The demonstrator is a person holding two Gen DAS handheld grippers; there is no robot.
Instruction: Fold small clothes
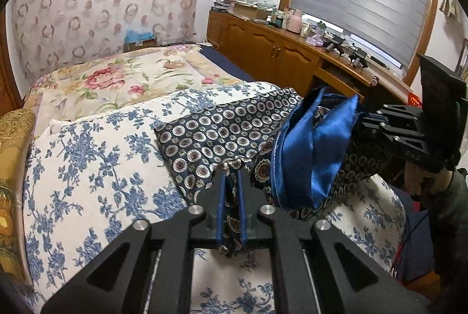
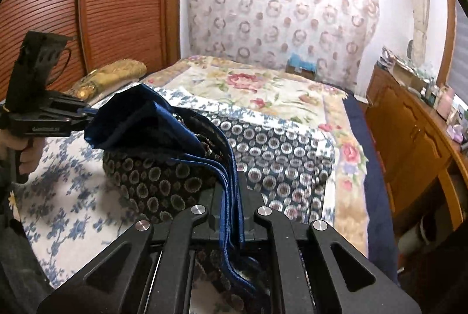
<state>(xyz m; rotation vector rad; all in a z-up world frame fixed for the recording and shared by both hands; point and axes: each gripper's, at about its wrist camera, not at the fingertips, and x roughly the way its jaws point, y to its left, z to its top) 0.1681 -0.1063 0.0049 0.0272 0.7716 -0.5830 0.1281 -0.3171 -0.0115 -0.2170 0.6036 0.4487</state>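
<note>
Blue satin lining shows where the patterned garment (image 1: 222,132) is turned back between your two grippers. Your left gripper (image 1: 232,188) is nearly closed on a bunched fold of the garment's near edge, cloth pinched between its blue pads. Your right gripper (image 2: 232,197) is clamped tight on several layers of the blue-piped hem (image 2: 225,176), which run down between its fingers. In the left wrist view that right gripper (image 1: 365,121) holds its corner up to the right, so the satin (image 1: 310,144) hangs in loose folds. The far half of the garment lies flat on the blue-and-white floral quilt (image 1: 96,156), which covers the near end of the bed. Beyond the quilt lies a pink-flowered bedspread (image 1: 122,80); to the quilt's right runs a wooden cabinet (image 1: 263,48) crowded with small items.
</note>
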